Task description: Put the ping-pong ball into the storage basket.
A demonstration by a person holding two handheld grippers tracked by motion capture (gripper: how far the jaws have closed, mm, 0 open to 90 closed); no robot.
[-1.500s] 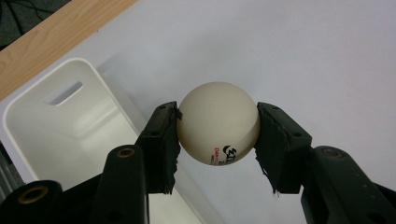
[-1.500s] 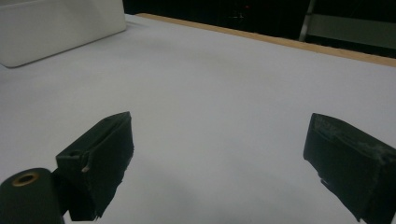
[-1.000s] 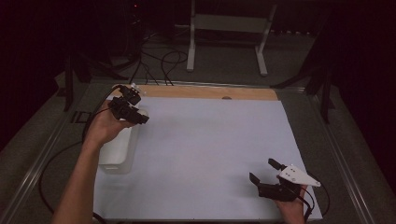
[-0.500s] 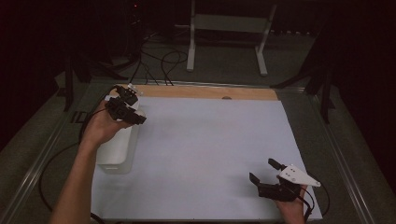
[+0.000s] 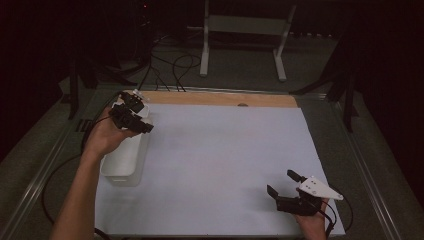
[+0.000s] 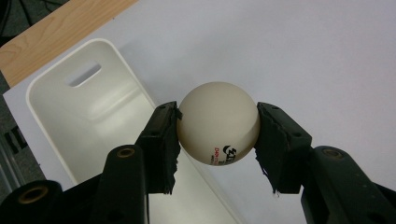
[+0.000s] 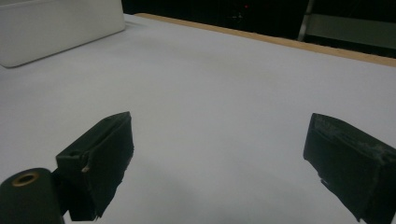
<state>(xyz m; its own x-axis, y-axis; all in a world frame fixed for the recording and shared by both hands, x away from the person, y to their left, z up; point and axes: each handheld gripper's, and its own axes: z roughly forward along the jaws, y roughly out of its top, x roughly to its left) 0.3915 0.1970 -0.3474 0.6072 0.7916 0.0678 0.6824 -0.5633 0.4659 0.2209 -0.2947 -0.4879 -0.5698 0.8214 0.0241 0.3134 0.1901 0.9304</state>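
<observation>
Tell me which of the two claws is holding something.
The left claw, over the white bin: its pads press a white ball between them. The right claw stands open above the bare sheet.

Ball (image 6: pixel 218 123) print half hidden, unreadable; my bin's (image 6: pixel 56 107) near end cut off behind my jaws; my right forearm off-frame.

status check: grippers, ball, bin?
Left gripper shut on ball, above bin. Right gripper open, nothing between jaws, low over the sheet. Nothing in the way.
</observation>
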